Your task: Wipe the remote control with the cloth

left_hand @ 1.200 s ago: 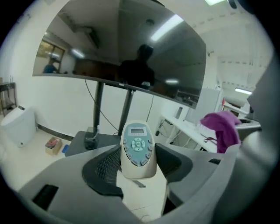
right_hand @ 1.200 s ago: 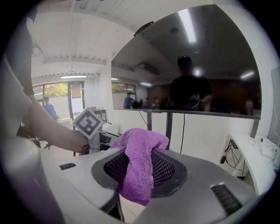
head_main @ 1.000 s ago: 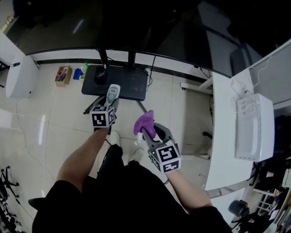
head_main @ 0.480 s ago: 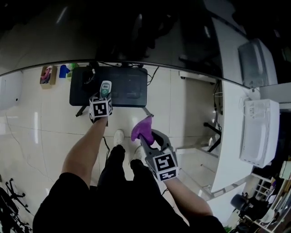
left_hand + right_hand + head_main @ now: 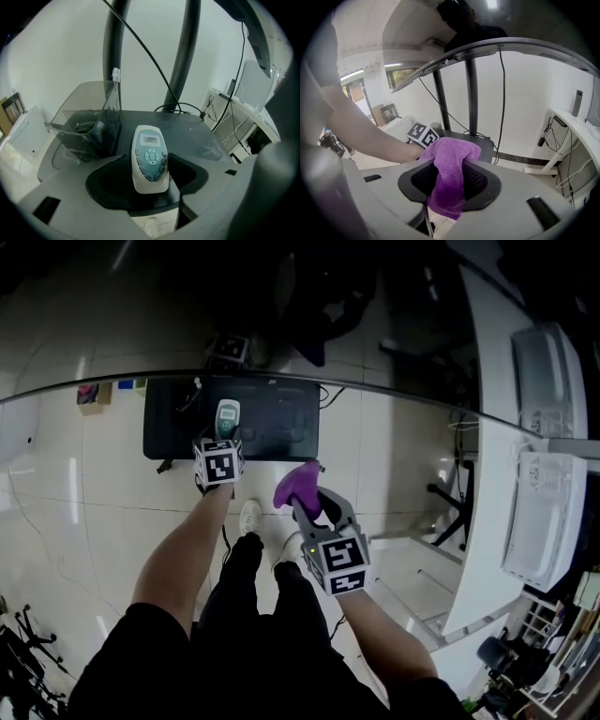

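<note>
White with a teal keypad, the remote control (image 5: 149, 150) lay nose-out between the jaws of the left gripper (image 5: 147, 165), keypad up, over the black stand base (image 5: 281, 432) and near a clear plastic box (image 5: 84, 126) standing on it. Those jaws stood wide and had just been opening a little further with the remote between them; the pads seemed only lightly on its sides. The purple cloth (image 5: 452, 152) was bunched and pinched in the half-closed jaws of the right gripper (image 5: 450, 180), its folds spilling out past the tips. It was held apart from the remote, so no wiping contact was made. The main risk lay in the loosening left grip: with that gripper pitched downward, the smooth casing could slide forward and drop onto the base. A firm swipe from the cloth would push it the same way. Compared with a second before, both grippers sat lower and the arms reached further toward the base. The remote and the cloth kept about the same gap, each in its own jaws.
</note>
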